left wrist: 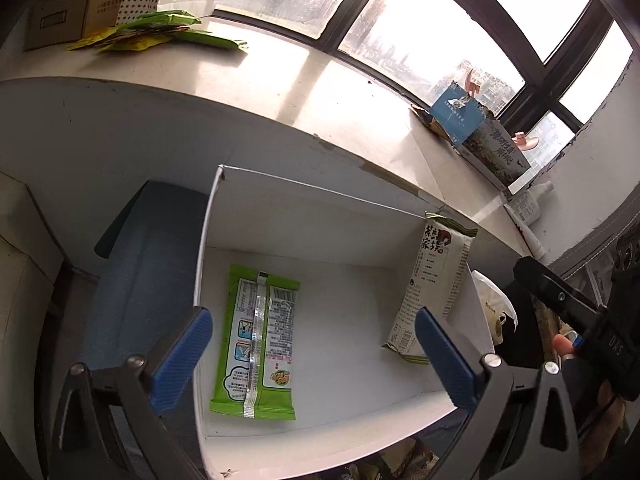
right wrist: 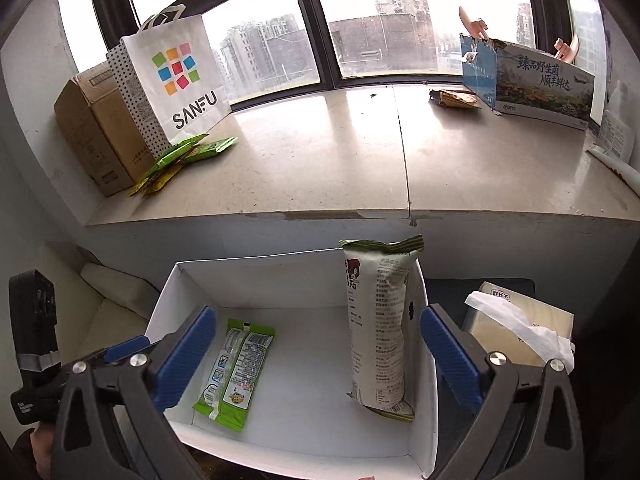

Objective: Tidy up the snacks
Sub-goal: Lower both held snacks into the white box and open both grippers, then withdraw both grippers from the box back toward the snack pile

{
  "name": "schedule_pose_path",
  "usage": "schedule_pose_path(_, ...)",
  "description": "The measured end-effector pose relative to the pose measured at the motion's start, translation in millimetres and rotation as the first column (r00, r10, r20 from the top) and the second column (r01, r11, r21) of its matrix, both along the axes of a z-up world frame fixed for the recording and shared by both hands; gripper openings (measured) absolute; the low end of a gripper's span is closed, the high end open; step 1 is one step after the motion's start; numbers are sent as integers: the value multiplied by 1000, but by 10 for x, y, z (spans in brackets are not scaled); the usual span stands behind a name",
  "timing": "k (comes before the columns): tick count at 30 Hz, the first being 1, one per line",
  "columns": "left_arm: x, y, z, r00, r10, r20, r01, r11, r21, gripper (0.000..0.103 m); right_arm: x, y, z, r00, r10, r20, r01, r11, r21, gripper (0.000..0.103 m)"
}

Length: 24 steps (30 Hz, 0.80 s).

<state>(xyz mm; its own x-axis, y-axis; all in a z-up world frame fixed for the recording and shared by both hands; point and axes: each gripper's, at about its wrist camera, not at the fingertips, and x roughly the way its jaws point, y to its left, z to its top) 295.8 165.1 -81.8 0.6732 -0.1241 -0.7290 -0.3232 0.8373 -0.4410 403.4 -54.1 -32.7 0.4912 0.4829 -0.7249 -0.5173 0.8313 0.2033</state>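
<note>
Cardboard box (right wrist: 96, 136): far left on the sill (right wrist: 320, 168), behind a white paper bag (right wrist: 176, 80).
Loose packets (right wrist: 180, 156): a green and yellow pile on the sill at the foot of the bag, well apart from the white box (right wrist: 256, 288); these look like the snacks still to be sorted.
Left hand-held gripper (left wrist: 314, 352): released, jaws wide, nothing between them; it hangs over the white box, pointing down into it.
Green packet (left wrist: 256, 344): lies flat, seam side up, on the box floor towards its left wall.
White box: open-topped, below the sill edge; it holds only two packs.
Pale packet (right wrist: 378, 328): stands upright against the right wall of the box, crimped top above the rim.
Right hand-held gripper (right wrist: 318, 356): released too, jaws wide and empty, above the near edge of the box.
Tissue pack (right wrist: 516, 328): just right of the box, outside it, a tissue pulled up.
Printed carton (right wrist: 532, 80): far right on the sill, with a brown wrapper (right wrist: 456, 98) beside it.
Step in hand: judging by the empty jaws over the box, both packets are set down and let go.
Next move: probably a reach up to the pile on the sill; the flat, overlapping packets call for a low approach and a pinch on one edge, so that only one comes away.
</note>
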Motion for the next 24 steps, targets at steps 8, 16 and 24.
schedule_pose_path(8,-461,-103,409,996,-52,79,43,993,109,103,-532,-129,268,994,29,109,-33,999,42,103)
schedule_pose_path(16,-1454,-461,631,964,-192,183,152,966,211,103,-1537,-504,428,978,88,188,-106,990,88,103)
schedule_pose_path(24,-2492,-848,423,942,-247,227,179,942,284,103,-2512,-1026,77,946,77,315,-54,995,-80,103)
